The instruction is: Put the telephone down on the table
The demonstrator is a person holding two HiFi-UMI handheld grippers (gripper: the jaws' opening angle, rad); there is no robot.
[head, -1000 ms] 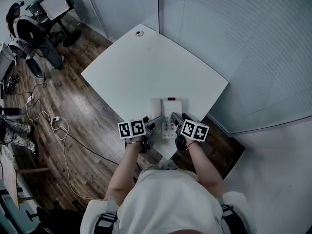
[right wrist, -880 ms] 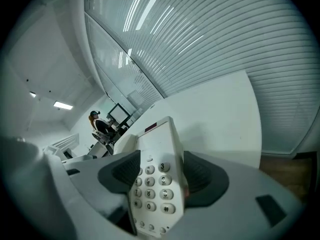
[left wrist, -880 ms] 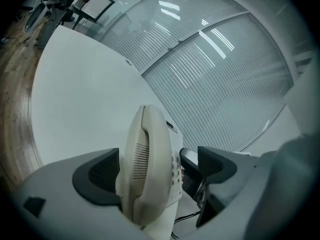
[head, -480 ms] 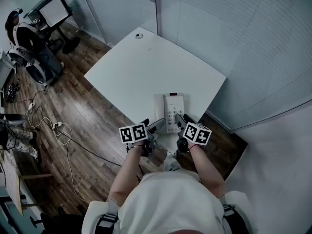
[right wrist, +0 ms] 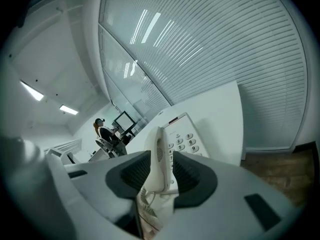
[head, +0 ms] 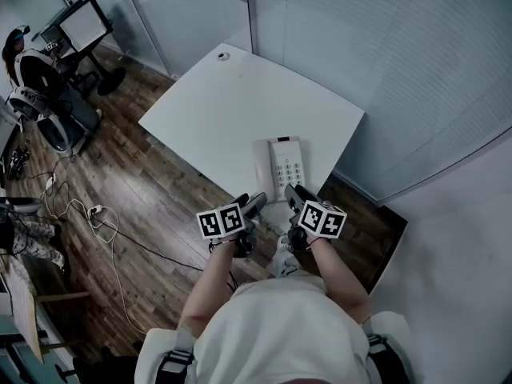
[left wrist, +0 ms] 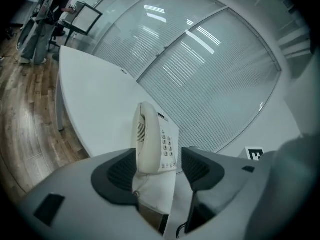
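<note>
While the telephone (head: 279, 169) sits on the table (head: 224, 110), left gripper (head: 256, 204) and right gripper (head: 290, 193) hang just short of it. Both sets of jaws have just been closing, now half open and gripping nothing.

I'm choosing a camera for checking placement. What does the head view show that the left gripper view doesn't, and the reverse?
Head view only: cables trailing over the wooden floor, and the telephone seen from above, whole. Left gripper view only: light streaks reflected on the blinds. Both: the telephone lying on the white table, and a person by a monitor.
</note>
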